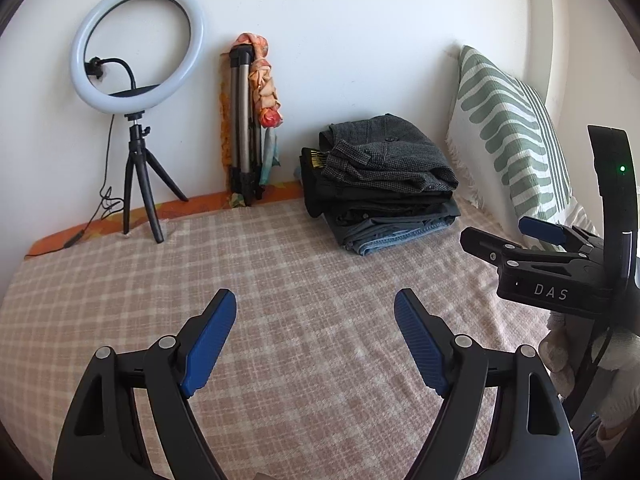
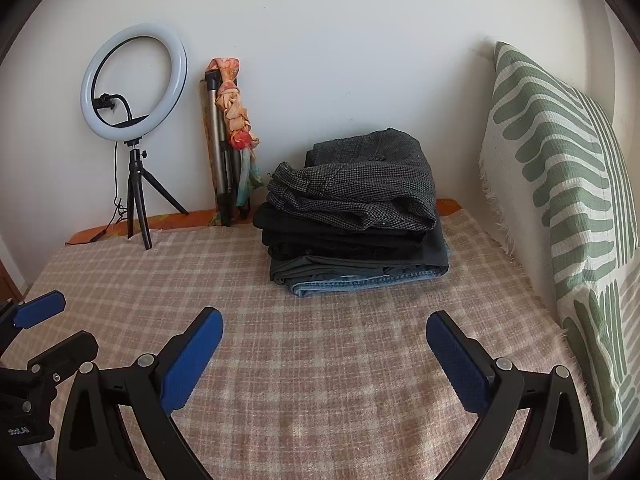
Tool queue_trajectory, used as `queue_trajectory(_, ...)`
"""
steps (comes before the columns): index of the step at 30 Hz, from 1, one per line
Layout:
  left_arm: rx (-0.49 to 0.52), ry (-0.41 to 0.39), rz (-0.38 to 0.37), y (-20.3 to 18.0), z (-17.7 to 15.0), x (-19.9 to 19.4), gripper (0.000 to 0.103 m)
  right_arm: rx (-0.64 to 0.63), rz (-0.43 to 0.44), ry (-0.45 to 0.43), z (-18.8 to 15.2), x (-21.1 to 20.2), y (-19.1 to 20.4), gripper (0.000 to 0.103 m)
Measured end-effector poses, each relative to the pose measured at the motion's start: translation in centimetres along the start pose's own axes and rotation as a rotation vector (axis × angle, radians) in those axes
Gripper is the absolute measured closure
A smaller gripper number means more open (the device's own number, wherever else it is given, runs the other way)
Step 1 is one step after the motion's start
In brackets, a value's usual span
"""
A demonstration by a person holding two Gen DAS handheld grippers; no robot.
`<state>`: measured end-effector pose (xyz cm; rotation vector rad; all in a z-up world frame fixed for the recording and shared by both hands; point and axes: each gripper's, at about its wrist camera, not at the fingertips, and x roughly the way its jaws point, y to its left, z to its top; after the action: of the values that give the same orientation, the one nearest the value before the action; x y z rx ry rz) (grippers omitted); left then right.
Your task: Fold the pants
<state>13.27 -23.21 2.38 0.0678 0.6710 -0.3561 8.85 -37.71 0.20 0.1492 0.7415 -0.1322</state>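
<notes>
A stack of folded pants (image 1: 384,184) (image 2: 356,220) lies at the back of the bed near the wall: grey tweed on top, dark pairs under it, blue denim at the bottom. My left gripper (image 1: 316,304) is open over the checked blanket, well short of the stack, with nothing between its blue pads. My right gripper (image 2: 324,322) is also open and empty, in front of the stack. In the left wrist view the right gripper (image 1: 508,234) shows at the right edge, held by a gloved hand (image 1: 600,364). The left gripper's fingers (image 2: 40,308) show at the right wrist view's left edge.
A pink checked blanket (image 1: 280,280) (image 2: 320,360) covers the bed. A ring light on a small tripod (image 1: 138,64) (image 2: 134,80) and a folded tripod wrapped in a scarf (image 1: 248,120) (image 2: 228,136) stand against the white wall. A green-patterned pillow (image 1: 508,132) (image 2: 560,184) leans at the right.
</notes>
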Motion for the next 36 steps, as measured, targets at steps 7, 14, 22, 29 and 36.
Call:
queue_trajectory(7,0.007,-0.003,0.001,0.5,-1.0,-0.3,0.022,0.004,0.001,-0.010,-0.8,-0.3,0.4,0.000)
queue_trajectory(14,-0.018,0.017,0.015,0.9,-1.5,-0.5,0.022,0.000,-0.029,-0.036,-1.3,-1.4,0.3,0.000)
queue_trajectory(22,-0.005,0.025,0.032,0.4,-1.9,-0.8,0.022,0.046,-0.042,-0.043,-1.1,-2.0,0.2,0.000)
queue_trajectory(29,-0.021,0.027,0.031,0.5,-2.0,-1.0,0.021,0.059,-0.039,-0.042,-0.7,-2.1,0.8,0.000)
queue_trajectory(36,-0.044,0.035,0.025,0.9,-2.1,-1.3,0.021,0.052,-0.047,-0.051,-0.7,-2.4,1.2,0.000)
